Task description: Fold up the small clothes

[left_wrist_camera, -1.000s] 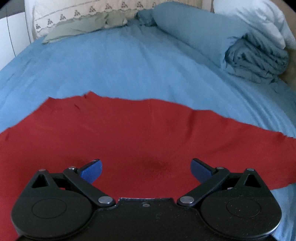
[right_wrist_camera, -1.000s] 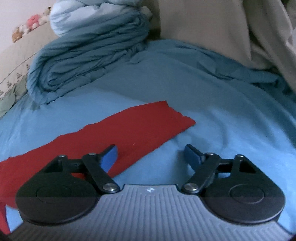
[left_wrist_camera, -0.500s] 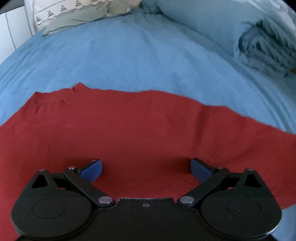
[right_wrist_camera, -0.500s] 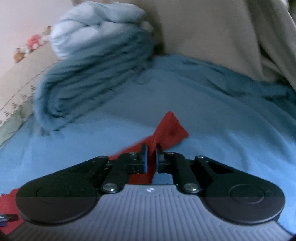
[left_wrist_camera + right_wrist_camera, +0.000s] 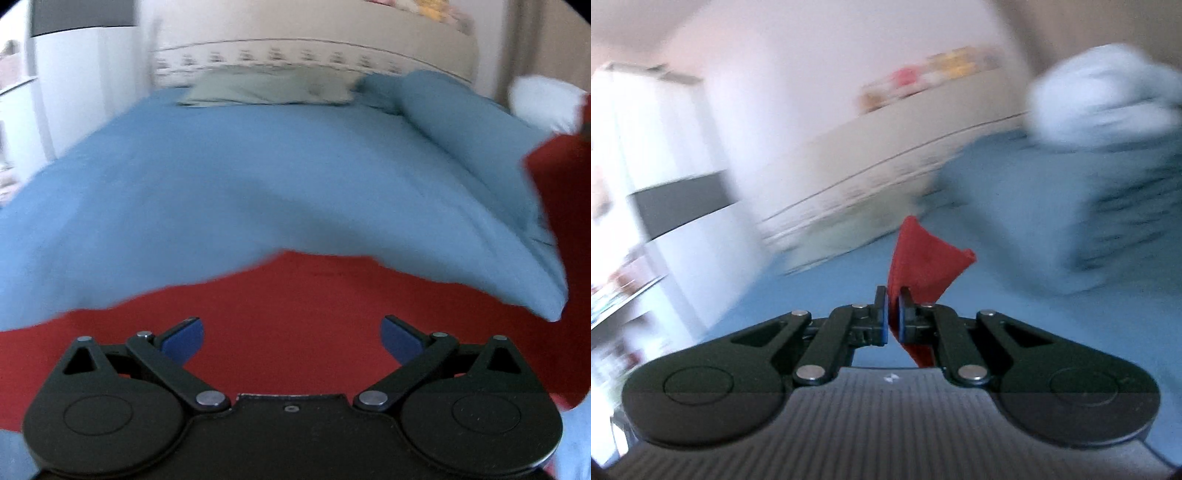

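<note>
A red cloth lies on the blue bedspread. My left gripper is open just above its near part, empty. The cloth's right end rises off the bed at the right edge of the left wrist view. My right gripper is shut on a corner of the red cloth, which sticks up between the fingers, lifted above the bed. The right wrist view is blurred by motion.
A grey-green pillow and a rolled blue duvet lie at the head of the bed. A white quilt sits on the duvet. A cream headboard stands behind. White furniture stands left of the bed.
My right gripper closed on the cloth's corner, then lifted it and swung left. The cloth's right end has come off the bed. My left gripper stayed open and tilted up.
</note>
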Action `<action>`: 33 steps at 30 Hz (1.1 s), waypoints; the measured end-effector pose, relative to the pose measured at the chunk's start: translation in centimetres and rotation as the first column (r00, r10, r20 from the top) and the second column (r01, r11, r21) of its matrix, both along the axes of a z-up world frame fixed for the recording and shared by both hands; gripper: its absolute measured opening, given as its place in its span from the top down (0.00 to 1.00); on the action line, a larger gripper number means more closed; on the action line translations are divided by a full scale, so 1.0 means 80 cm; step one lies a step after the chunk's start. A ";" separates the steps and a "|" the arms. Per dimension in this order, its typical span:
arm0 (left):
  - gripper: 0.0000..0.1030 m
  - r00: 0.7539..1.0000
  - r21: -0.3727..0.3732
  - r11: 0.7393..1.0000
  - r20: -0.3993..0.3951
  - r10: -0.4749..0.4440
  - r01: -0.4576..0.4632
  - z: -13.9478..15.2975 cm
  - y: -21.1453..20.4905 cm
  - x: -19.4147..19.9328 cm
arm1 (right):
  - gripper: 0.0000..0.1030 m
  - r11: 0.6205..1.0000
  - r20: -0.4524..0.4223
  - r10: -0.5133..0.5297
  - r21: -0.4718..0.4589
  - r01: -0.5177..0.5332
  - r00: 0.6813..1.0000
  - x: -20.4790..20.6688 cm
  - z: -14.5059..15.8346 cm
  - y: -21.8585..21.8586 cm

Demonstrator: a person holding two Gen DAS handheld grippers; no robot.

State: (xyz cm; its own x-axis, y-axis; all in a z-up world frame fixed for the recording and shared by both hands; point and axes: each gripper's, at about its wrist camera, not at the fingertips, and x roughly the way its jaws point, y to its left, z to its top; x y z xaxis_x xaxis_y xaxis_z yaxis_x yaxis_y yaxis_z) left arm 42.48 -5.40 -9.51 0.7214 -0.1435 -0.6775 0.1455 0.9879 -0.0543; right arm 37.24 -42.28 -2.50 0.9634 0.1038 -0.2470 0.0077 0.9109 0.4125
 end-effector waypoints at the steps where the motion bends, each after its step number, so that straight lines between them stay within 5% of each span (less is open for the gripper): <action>1: 0.00 1.000 0.005 1.000 -0.008 0.030 -0.030 -0.002 0.033 -0.002 | 0.80 0.999 -0.008 0.052 0.003 -0.052 0.999 0.013 -0.008 0.035; 8: 0.00 0.978 -0.057 0.987 -0.153 0.142 -0.152 -0.052 0.173 -0.027 | 0.81 0.948 -0.240 0.299 -0.036 -0.316 0.924 0.055 -0.148 0.241; 14: 0.00 0.976 -0.097 0.984 -0.174 0.131 -0.149 -0.070 0.202 -0.040 | 0.81 0.927 -0.302 0.326 -0.082 -0.365 0.896 0.043 -0.210 0.290; 23: 0.00 0.982 -0.136 0.984 -0.161 0.095 -0.117 -0.065 0.180 -0.029 | 0.75 0.901 -0.319 0.359 -0.127 -0.415 0.877 0.042 -0.224 0.292; 27: 0.00 0.986 -0.172 0.980 -0.144 0.078 -0.103 -0.047 0.174 -0.027 | 0.15 0.869 -0.314 0.390 -0.185 -0.459 0.865 0.034 -0.203 0.288; 33: 0.02 0.987 -0.129 0.991 -0.159 0.003 -0.023 -0.057 0.129 -0.017 | 0.04 0.838 -0.312 0.398 -0.260 -0.480 0.863 -0.020 -0.161 0.233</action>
State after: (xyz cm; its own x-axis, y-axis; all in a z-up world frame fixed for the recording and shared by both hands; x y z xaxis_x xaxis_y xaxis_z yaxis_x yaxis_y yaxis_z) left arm 41.09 4.92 -14.07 0.6094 -0.2294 -0.7589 0.1121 0.9725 -0.2040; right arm 35.62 -23.66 -15.40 0.7425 0.3780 -0.5530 -0.3658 0.9204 0.1379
